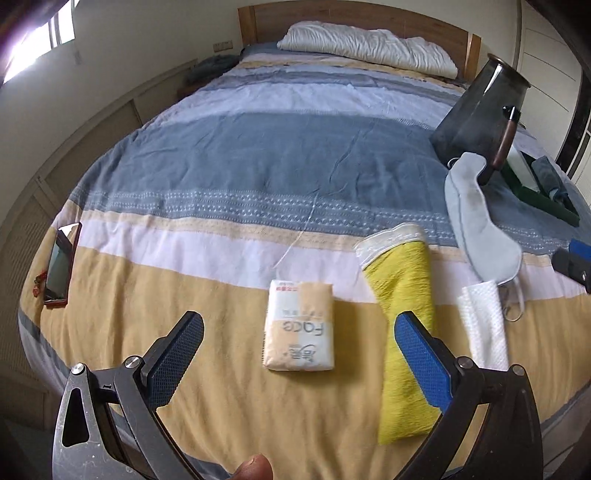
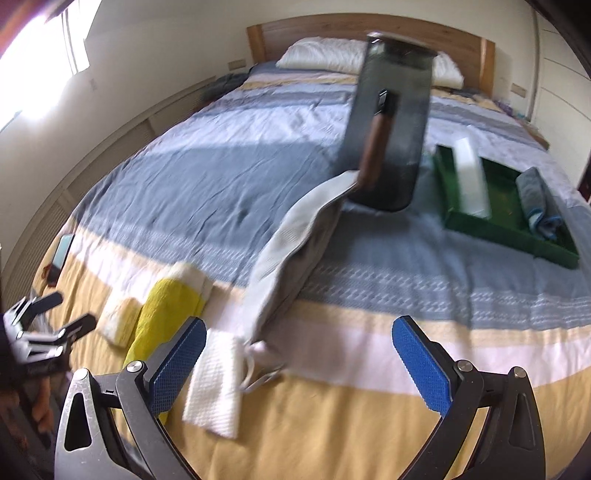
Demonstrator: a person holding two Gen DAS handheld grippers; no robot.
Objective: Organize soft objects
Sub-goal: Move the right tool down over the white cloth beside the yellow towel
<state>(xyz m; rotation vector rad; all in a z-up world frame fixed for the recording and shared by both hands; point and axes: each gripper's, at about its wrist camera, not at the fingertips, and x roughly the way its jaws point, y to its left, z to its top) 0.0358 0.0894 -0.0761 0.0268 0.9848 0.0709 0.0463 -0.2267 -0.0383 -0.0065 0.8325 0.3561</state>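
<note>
Bedspread (image 1: 258, 166); tissue pack (image 1: 299, 325) between open hand-held gripper (image 1: 299, 332) fingers.

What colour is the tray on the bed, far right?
Dark green tray, seen best in the right wrist view.

Striped bed (image 1: 258, 166), wooden headboard (image 1: 354, 20); bright window (image 2: 44, 55) left; pale walls.

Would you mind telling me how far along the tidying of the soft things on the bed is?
Early. Done: a rolled grey cloth and a white item already lie in the green tray. In hand: nothing; the left hand-held gripper and right hand-held gripper are both open. Left on the bedspread: tissue pack, yellow cloth, white paper towel and grey eye mask.
</note>
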